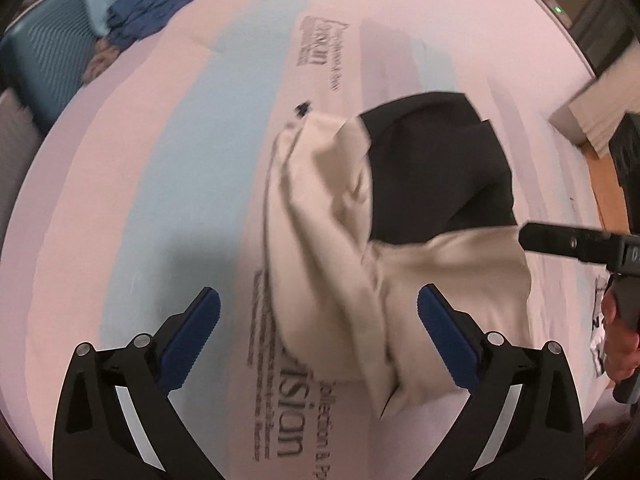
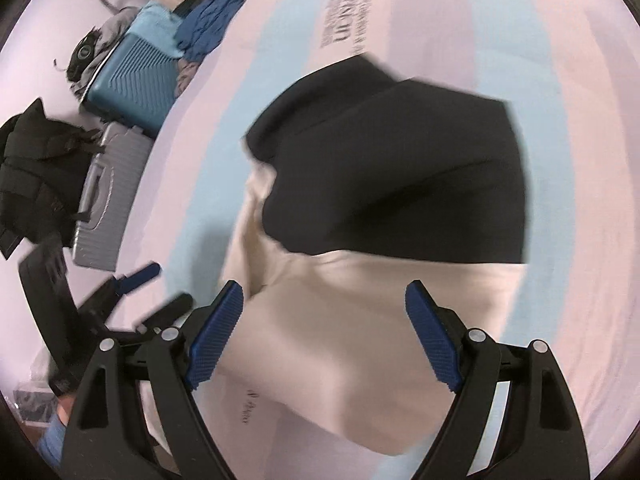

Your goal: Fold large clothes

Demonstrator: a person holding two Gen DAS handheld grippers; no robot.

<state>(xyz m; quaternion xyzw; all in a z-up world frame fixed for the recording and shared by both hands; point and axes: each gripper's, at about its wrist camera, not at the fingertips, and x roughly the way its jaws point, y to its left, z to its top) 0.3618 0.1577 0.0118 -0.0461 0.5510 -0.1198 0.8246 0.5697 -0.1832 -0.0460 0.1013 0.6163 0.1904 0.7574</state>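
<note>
A beige and black garment (image 1: 400,240) lies bunched on a pink and light-blue bedsheet (image 1: 160,184); its black part (image 1: 436,168) is at the far end. My left gripper (image 1: 318,320) is open and empty, hovering over the garment's near beige edge. In the right wrist view the same garment (image 2: 352,344) fills the middle, black part (image 2: 400,184) beyond. My right gripper (image 2: 324,316) is open and empty just above the beige cloth. The right gripper's body (image 1: 576,246) shows at the right edge of the left view; the left gripper (image 2: 148,292) shows at lower left of the right view.
A teal suitcase (image 2: 132,80) and a grey suitcase (image 2: 104,200) stand beside the bed on the left, with blue clothes (image 2: 208,28) piled at the bed's corner and a black bag (image 2: 36,168) nearby. Dark furniture (image 1: 588,20) stands at the far right.
</note>
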